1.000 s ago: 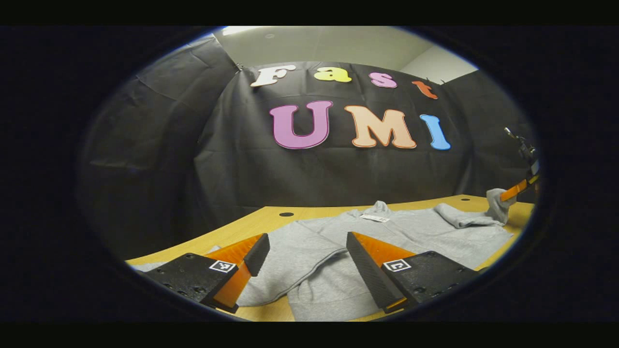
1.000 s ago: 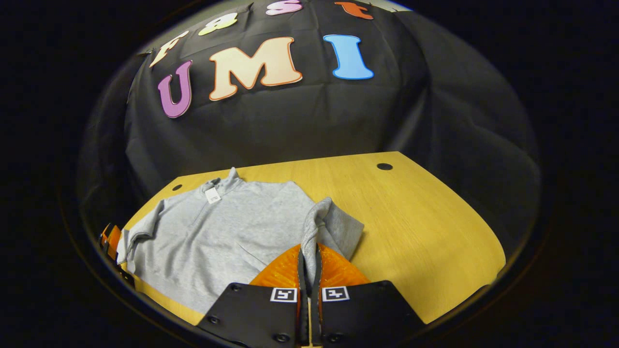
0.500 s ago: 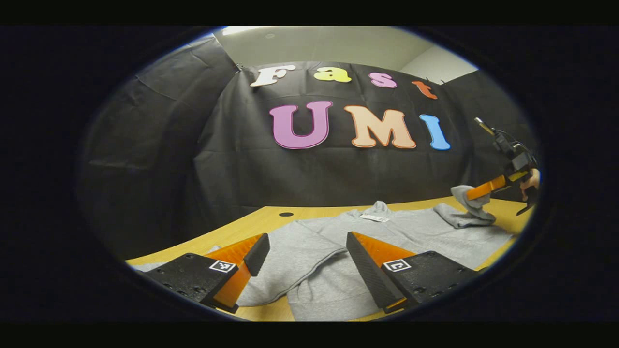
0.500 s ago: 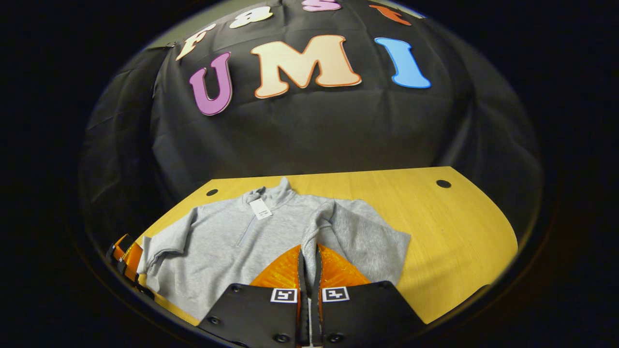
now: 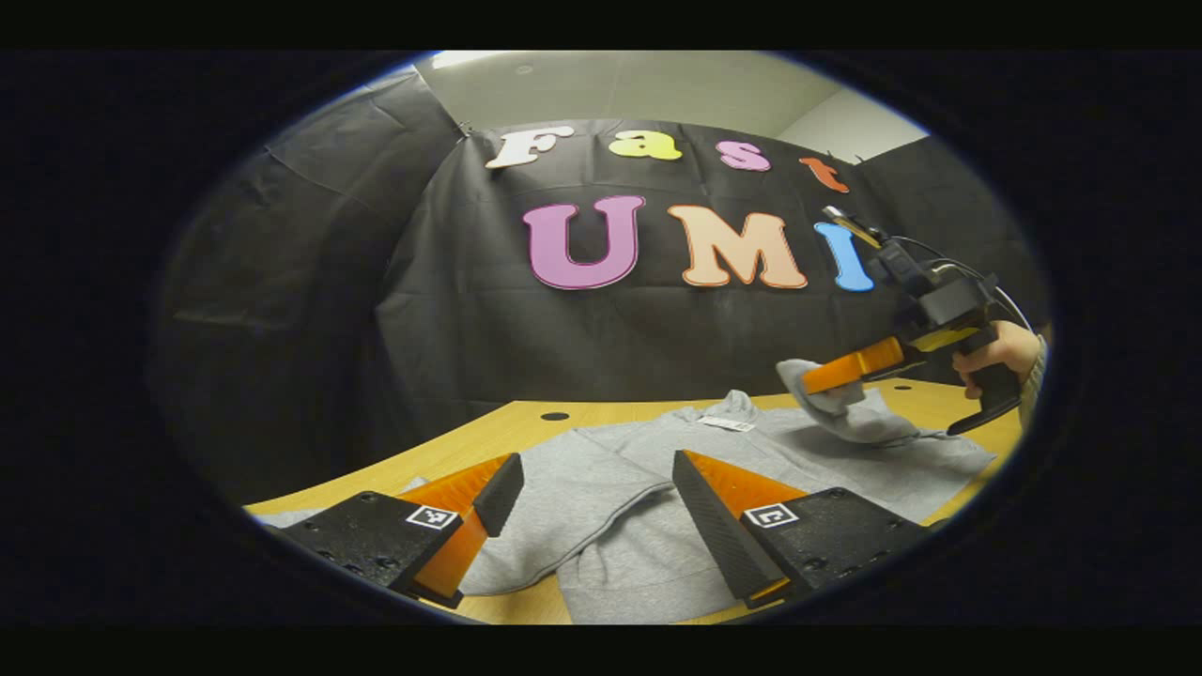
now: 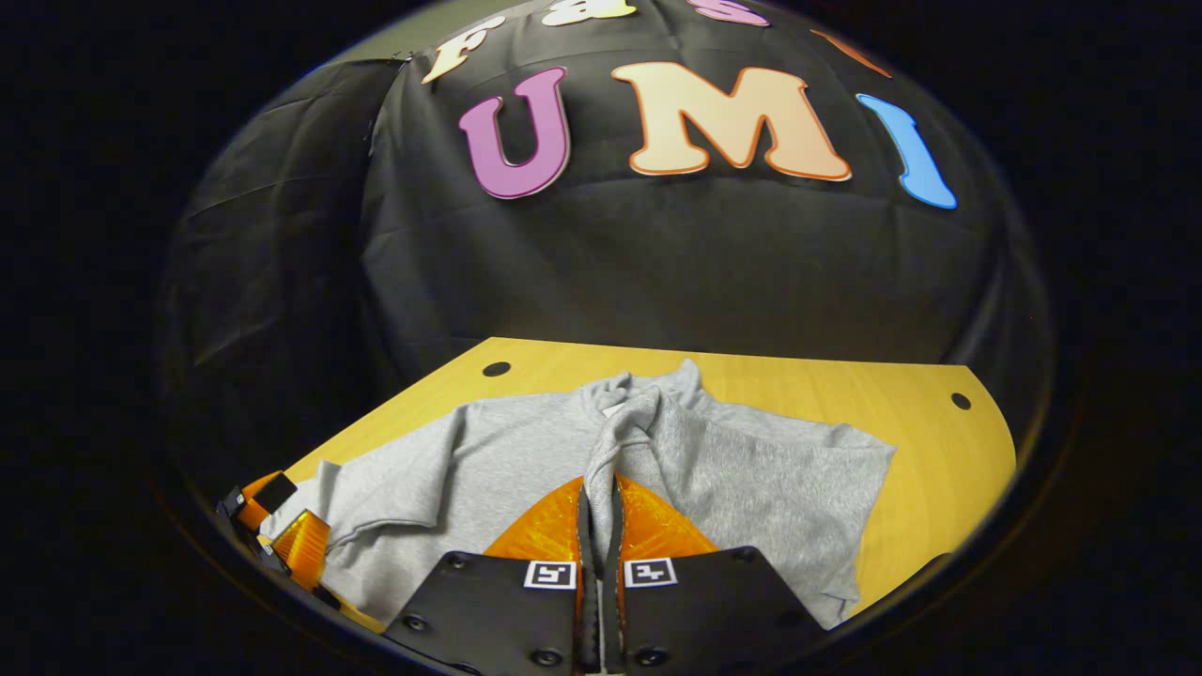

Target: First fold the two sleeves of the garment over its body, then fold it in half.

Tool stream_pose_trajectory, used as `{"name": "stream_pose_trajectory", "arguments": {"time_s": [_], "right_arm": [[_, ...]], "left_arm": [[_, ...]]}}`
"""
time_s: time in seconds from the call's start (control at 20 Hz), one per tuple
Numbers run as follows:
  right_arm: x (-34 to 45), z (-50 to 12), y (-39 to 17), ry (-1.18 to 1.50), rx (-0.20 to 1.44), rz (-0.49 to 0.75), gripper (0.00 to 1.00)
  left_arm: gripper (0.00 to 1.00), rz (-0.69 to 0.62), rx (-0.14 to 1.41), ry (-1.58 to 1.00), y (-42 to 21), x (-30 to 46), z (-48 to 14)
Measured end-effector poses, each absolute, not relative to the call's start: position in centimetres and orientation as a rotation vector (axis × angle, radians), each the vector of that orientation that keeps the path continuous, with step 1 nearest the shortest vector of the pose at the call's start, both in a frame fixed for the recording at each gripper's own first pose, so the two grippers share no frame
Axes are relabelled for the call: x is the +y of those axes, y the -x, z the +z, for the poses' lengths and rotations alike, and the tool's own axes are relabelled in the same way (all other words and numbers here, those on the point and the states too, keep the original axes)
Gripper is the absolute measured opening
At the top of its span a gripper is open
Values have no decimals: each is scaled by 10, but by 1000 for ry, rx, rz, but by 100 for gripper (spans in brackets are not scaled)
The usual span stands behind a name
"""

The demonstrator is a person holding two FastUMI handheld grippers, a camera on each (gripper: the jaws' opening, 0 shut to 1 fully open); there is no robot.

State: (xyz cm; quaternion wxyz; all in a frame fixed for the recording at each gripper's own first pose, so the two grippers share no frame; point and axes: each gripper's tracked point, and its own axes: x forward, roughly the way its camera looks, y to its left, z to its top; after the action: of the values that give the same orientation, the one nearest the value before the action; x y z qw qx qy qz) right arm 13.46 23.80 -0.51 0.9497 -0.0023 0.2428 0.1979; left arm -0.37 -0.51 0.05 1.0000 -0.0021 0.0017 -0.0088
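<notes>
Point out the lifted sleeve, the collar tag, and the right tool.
lifted sleeve (image 5: 815, 383), left gripper view, cuff end.
collar tag (image 5: 726, 423), left gripper view, its middle.
right tool (image 6: 601, 514), right gripper view, between its fingertips.

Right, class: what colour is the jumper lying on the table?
Plain light grey jumper, with no pattern; the right gripper view shows it best.

A light yellow-brown wooden table (image 6: 798, 399) with round black cable holes (image 6: 496, 369) stands against creased black cloth walls (image 5: 310, 282). Above the cloth, a pale ceiling (image 5: 620, 84) is lit.
</notes>
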Motion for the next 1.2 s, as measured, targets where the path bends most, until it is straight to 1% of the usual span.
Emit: {"name": "stream_pose_trajectory", "arguments": {"time_s": [0.35,0.55,1.05,1.2], "right_arm": [[336,-28,-135,111,523,517,4],[377,-41,-138,126,541,554,4],[421,-66,-168,22,572,541,4],[425,-74,-164,4,600,557,7]], "left_arm": [[94,-18,4,5,4,-5,0],[95,-18,4,5,4,-6,1],[94,-17,5,5,4,-6,1],[94,-17,4,5,4,-6,0]]}}
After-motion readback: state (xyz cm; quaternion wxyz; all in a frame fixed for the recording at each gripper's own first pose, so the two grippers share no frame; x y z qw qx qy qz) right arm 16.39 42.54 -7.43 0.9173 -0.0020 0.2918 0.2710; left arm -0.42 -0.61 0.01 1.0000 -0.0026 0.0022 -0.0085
